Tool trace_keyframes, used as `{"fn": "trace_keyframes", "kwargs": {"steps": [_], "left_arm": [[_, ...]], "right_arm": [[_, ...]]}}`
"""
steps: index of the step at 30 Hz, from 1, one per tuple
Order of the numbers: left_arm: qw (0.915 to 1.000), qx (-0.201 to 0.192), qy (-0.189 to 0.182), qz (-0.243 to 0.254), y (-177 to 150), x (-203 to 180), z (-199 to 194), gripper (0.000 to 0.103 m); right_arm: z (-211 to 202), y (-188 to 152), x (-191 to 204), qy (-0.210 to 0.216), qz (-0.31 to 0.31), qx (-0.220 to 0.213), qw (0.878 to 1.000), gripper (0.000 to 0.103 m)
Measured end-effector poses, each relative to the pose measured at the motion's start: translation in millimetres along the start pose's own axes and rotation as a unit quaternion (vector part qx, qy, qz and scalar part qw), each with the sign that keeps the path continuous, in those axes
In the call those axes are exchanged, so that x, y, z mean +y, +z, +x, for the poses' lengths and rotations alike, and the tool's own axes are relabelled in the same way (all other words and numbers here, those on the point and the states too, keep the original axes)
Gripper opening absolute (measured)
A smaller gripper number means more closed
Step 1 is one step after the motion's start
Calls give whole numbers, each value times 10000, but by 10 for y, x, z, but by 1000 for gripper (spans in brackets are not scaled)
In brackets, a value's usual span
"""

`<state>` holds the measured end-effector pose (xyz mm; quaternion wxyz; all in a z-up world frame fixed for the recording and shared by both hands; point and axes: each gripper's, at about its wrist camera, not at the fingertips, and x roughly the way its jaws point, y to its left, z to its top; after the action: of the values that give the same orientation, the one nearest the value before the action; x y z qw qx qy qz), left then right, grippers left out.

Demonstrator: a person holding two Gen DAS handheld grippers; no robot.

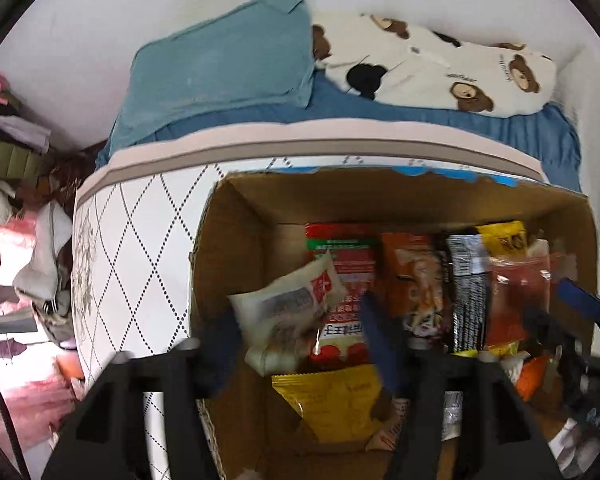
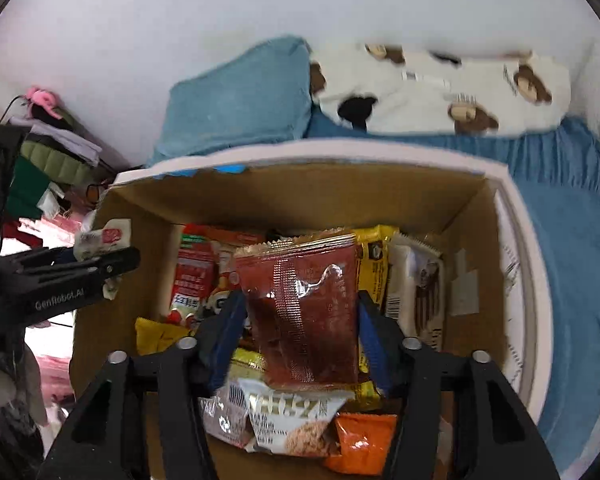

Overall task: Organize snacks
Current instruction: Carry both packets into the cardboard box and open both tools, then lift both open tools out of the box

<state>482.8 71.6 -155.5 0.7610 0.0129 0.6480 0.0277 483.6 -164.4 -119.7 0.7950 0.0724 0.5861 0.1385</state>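
Right wrist: cardboard box of snack packets; right tool around red packet; left tool around white packet.

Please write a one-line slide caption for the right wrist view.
Right claw grips a dark red translucent snack packet above the snack-filled brown cardboard box.

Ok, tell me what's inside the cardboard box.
The cardboard box holds snack packets: red, orange, yellow, standing or piled. What lies beneath them is covered.
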Motion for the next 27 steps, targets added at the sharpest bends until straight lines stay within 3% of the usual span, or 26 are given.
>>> {"fn": "trace_keyframes", "kwargs": {"steps": [1, 2, 13, 21, 27], "left_arm": [[9999, 11, -107, -45, -18, 11, -4, 89], [9999, 35, -122, -66, -3, 9, -9, 93], [9995, -53, -274, -161, -261, -92, -112, 95], [9981, -498, -289, -235, -617, -142, -359, 95], [9942, -920, -382, -409, -970, -137, -591, 95]], "right_arm": [[81, 28, -19, -43, 36, 121, 9999, 95], [136, 35, -39, -117, 62, 200, 9997, 100], [213, -136, -122, -562, 20, 515, 9971, 100], [-62, -353, -120, -704, -40, 286, 9971, 100], [-362, -624, -52, -826, -164, -123, 9964, 100]]}}
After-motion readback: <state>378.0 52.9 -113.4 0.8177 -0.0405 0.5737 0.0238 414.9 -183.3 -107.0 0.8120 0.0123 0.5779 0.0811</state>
